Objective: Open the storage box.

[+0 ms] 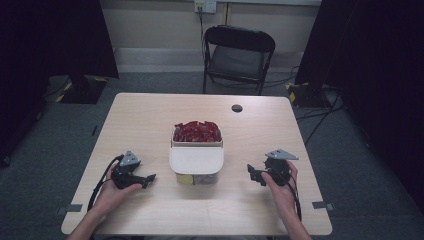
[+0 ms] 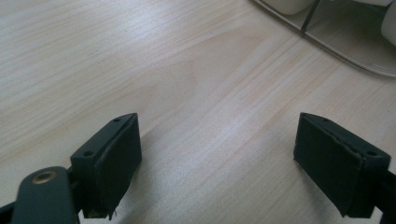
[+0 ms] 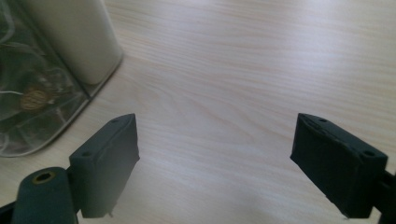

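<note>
A clear container (image 1: 196, 160) stands at the middle of the table (image 1: 150, 120), its long axis running away from the person, red packets (image 1: 197, 131) in the far compartment and a white lid (image 1: 196, 160) over the near one. The left gripper (image 1: 148, 179) lies left of the container and the right gripper (image 1: 251, 173) right of it, both pointing inward, jaws apart and empty.
</note>
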Action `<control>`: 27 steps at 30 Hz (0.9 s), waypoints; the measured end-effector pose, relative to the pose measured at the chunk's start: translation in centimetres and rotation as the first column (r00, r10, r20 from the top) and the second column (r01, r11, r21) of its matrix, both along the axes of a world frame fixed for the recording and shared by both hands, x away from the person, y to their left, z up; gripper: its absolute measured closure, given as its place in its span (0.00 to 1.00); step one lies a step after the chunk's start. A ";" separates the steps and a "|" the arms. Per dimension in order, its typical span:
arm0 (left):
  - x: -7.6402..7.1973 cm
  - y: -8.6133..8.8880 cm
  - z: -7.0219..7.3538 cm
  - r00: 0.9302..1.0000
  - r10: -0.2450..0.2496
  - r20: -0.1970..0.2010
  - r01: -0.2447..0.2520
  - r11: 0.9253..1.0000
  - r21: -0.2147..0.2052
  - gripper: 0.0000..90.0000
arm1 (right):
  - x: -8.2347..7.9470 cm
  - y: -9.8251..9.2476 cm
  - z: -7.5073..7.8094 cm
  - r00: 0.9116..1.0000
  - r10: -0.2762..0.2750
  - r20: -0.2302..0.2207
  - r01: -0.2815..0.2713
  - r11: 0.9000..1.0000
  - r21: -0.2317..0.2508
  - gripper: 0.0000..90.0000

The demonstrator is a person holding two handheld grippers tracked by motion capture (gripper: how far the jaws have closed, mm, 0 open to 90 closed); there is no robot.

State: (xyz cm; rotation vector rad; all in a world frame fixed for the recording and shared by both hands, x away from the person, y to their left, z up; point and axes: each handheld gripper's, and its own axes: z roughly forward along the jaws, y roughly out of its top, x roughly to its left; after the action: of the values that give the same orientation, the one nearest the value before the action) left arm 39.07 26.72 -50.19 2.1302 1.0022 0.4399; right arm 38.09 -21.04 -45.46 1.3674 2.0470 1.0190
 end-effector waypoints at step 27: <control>0.0 0.0 0.0 1.000 0.000 0.000 0.000 1.000 0.000 0.16 | -2.7 5.9 1.9 0.968 0.247 0.041 -0.249 0.968 0.042 0.16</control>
State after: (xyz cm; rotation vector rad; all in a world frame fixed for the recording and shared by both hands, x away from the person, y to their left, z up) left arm 39.08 26.72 -50.19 2.1303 1.0023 0.4394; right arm 35.41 -15.10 -43.56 1.1254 2.2206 1.1929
